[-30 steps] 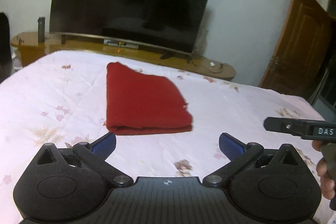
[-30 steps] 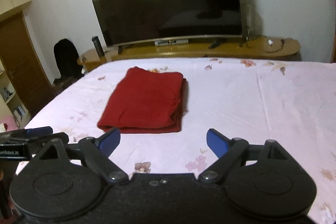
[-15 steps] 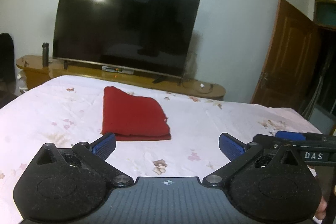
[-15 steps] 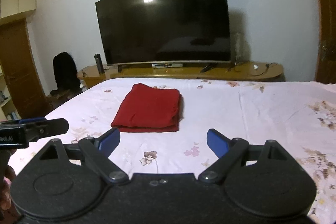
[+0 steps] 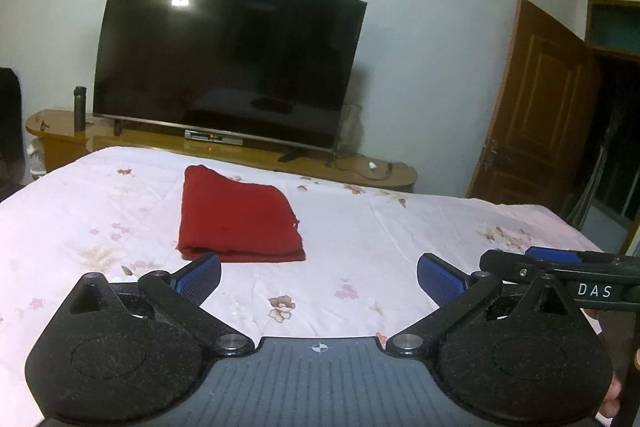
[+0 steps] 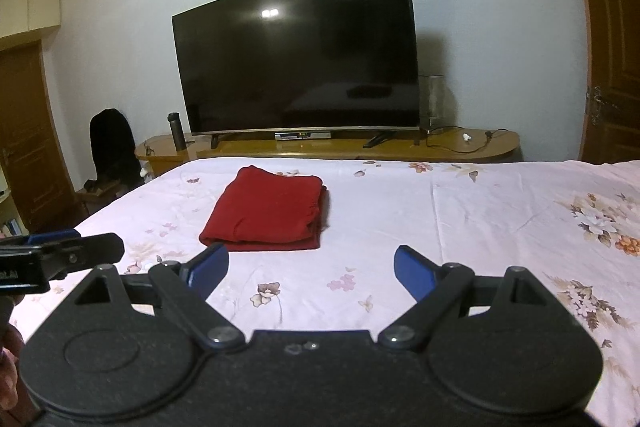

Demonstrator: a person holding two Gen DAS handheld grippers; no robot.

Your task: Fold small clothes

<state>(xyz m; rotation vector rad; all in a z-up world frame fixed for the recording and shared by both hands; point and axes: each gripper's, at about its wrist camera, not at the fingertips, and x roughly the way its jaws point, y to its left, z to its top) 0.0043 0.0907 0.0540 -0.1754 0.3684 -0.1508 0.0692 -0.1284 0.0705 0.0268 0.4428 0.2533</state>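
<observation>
Both grippers are just hanging side by side, pointed forward and tipped a little downward. The left gripper (image 5: pixel 319 277) has its blue pads spread wide with nothing between them. Same deal with the right gripper (image 6: pixel 311 269): jaws wide apart, nothing held. Each one pokes into the other's view from the side, the right one at the right edge, the left one at the left edge. A bit of a hand (image 6: pixel 7 359) shows under the left one.

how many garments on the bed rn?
1. A red folded garment lies on the bedspread, toward the TV end, ahead of both open grippers and touching neither. Bed areas outside the views could hold more.
</observation>
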